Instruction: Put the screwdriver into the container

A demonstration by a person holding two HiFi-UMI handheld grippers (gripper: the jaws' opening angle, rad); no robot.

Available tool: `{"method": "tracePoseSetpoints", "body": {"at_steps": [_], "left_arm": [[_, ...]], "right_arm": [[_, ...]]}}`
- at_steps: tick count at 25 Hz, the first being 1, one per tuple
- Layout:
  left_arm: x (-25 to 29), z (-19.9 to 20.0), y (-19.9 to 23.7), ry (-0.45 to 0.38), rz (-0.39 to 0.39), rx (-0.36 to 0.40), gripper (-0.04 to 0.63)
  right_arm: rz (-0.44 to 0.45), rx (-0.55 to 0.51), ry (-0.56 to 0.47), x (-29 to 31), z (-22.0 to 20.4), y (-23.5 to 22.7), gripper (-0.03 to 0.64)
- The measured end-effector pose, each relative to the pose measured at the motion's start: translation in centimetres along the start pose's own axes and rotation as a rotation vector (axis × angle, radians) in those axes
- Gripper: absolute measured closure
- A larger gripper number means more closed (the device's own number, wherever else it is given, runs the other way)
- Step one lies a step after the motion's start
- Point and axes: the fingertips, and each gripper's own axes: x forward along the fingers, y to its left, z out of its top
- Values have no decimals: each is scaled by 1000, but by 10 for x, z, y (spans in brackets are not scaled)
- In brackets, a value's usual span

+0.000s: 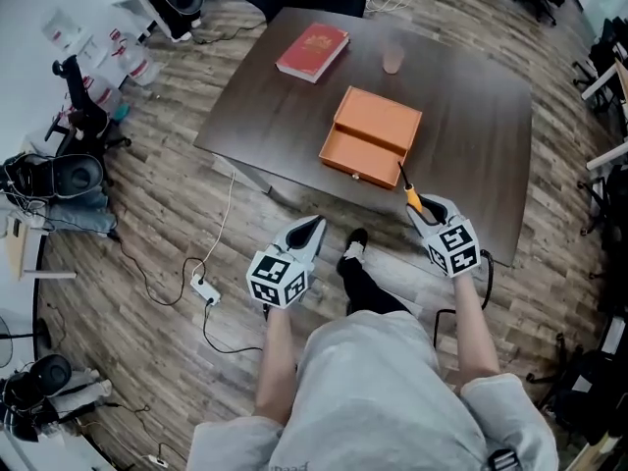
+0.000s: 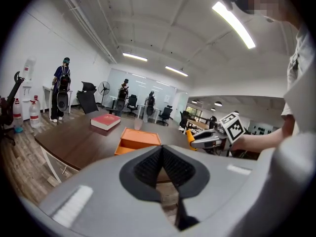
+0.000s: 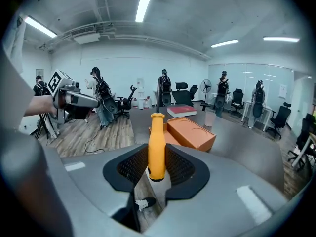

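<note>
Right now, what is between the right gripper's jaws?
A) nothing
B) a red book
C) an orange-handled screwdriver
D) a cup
C: in the right gripper view, the right gripper is closed on the orange-handled screwdriver, whose handle stands upright between the jaw pads.

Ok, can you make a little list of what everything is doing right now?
right gripper: shut on the screwdriver, by its orange handle
screwdriver: tip toward the container, not inside yet
container: orange box, open, on the table
left gripper: shut, holding nothing
also on table: red book, cup
</note>
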Motion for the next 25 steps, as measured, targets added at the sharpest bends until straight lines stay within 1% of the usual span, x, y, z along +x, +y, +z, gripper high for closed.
{"method": "tracePoseSetpoints", "body": {"at_steps": [5,12,18,21,25], "left_arm": [[33,20,32,16,-14,18,541],[77,45,69,47,-31,15,541],[104,50,89,77,-44,-10,541],[113,53,97,93,-47,-10,541],[129,53,109,109,-63,-11,541]], "right_arm": [[26,-42,31,44,18,-19,509],[82,-34,97,94,30,-45,509],[135,-60,172,133,26,-53,509],[155,-64,193,150,26,-53,508],[169,-97,223,169,27,-56,508]]}}
